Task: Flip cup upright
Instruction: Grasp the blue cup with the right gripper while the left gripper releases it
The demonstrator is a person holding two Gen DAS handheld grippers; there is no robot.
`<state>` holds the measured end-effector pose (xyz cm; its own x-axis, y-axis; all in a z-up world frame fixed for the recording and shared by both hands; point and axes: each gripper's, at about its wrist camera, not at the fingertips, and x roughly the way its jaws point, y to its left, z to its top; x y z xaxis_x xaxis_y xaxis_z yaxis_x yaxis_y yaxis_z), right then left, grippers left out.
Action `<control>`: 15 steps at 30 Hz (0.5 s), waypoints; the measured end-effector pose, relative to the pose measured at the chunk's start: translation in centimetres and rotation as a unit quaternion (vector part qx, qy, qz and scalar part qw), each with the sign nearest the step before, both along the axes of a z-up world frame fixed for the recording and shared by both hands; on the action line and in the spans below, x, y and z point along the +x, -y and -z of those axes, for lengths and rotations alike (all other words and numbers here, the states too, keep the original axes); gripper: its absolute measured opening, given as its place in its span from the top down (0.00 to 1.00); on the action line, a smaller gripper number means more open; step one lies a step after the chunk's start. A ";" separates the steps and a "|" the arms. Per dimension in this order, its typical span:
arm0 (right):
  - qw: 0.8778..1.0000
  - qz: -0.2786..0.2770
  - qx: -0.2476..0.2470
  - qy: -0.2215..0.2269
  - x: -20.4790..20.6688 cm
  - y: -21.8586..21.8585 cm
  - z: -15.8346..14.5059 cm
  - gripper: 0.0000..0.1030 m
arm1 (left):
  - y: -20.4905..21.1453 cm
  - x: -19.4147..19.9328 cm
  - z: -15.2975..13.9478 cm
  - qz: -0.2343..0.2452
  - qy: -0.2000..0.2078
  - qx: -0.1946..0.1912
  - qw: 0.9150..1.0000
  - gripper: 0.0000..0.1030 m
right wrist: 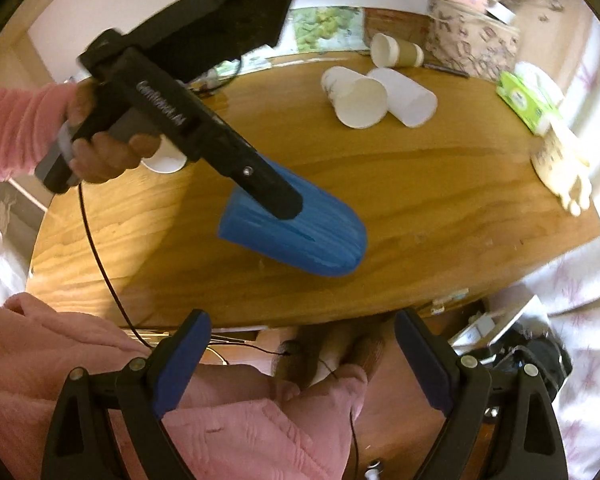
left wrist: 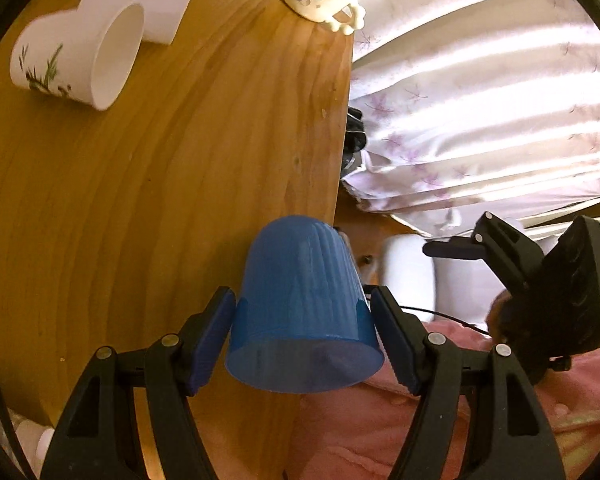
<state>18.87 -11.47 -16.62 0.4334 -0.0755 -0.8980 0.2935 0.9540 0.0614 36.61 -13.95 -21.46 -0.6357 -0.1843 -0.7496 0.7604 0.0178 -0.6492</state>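
Presently the left gripper has its jaws clamped on the blue cup, one blue pad on each side of the wall just behind the rim. In the left wrist view the open mouth faces the camera at 6 o'clock and the closed, rounded base points away toward 12 o'clock, so the long axis runs along the fingers. In the right wrist view the same cup is held clear above the wooden tabletop, tilted, mouth toward 9 o'clock and base toward 4 o'clock; it is neither upright nor fully inverted. Contact with the tabletop cannot be confirmed, and the frame is blurred.

Handling judgement: the cup appears to be thin ribbed plastic, light and fairly stiff, likely to flex slightly near the rim under a hard squeeze. The ribs should give the pads some purchase; the smooth band at the rim looks more slippery. The present hold across the wall near the mouth seems adequate for turning it, provided the base can be set down flat.

The right gripper hangs at the near edge of the tabletop over the person's lap, jaws wide apart and holding nothing.

Farther off, toward 1 o'clock in the right wrist view, several white paper cups lie on their sides, with a mug at the 3 o'clock edge.
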 end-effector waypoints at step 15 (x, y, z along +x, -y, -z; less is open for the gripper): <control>0.989 -0.136 -0.057 -0.005 5.8 -1.5 0.8 0.09 | 0.0 2.7 2.0 0.019 -0.039 0.015 0.999 0.29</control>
<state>24.68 -9.99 -17.43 0.4423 -0.0593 -0.8949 0.0253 0.9982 -0.0537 39.29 -13.95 -23.44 -0.6988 -0.1370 -0.7021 0.7076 0.0114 -0.7065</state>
